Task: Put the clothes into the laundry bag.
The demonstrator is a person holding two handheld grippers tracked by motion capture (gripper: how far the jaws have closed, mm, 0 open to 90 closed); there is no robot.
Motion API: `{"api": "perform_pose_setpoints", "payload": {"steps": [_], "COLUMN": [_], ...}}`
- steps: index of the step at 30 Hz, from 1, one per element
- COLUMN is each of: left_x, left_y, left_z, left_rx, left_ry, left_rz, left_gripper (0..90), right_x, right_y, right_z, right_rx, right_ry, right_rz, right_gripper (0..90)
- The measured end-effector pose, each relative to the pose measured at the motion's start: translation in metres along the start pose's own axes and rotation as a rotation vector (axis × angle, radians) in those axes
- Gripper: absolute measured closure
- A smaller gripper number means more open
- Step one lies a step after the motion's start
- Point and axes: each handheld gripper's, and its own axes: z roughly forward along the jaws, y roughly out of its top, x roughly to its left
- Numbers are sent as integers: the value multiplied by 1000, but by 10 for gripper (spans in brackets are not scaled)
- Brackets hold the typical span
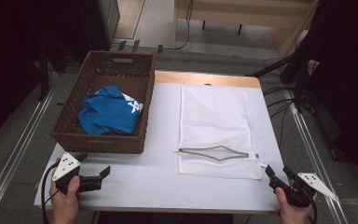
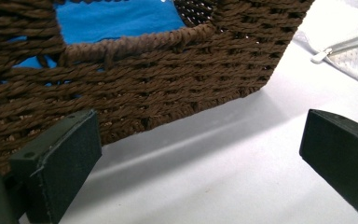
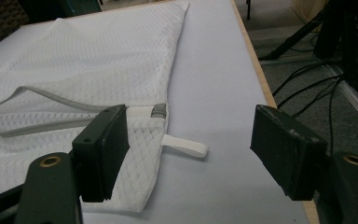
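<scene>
A white mesh laundry bag (image 1: 214,128) lies flat on the white table, its grey zipper (image 1: 216,153) partly pulled apart near the front end. A blue garment (image 1: 109,112) with a white print sits bunched inside a brown wicker basket (image 1: 70,133) at the left. My left gripper (image 1: 93,163) rests open just in front of the basket's near wall (image 2: 168,84), nothing between its jaws. My right gripper (image 1: 278,175) is open at the front right, just off the bag's near right corner (image 3: 140,140), beside a small white fabric loop (image 3: 186,147).
The table's right edge (image 3: 256,74) runs close beside my right gripper, with cables and a stand leg on the floor beyond it. The zipper pull (image 2: 320,56) lies to the right of the basket. Bare tabletop (image 1: 158,182) spans the front middle.
</scene>
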Motion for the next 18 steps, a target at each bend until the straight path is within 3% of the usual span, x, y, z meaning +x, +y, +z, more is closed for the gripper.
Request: {"api": "perform_pose_setpoints", "payload": {"steps": [4,7,11,13,18], "left_x": [-1,0,-3,-7,-6], "left_y": [0,0,1,3,2], "left_z": [2,3,5,10,9], "left_rx": [7,8,22,34,27], "left_ry": [4,1,8,8,13], "left_rz": [6,-2,17,47,39], "left_gripper": [0,0,0,0,0], "right_x": [2,3,3,8,21], "right_y": [-2,-2,0,5,13], "right_z": [-1,-1,0,3,7], "right_rx": [-5,-3,-1,10,18], "right_ry": [-19,-21,1,23,47], "right_rz": [-17,-1,-13,-41,-71], "right_gripper": [287,279,270,257,269]}}
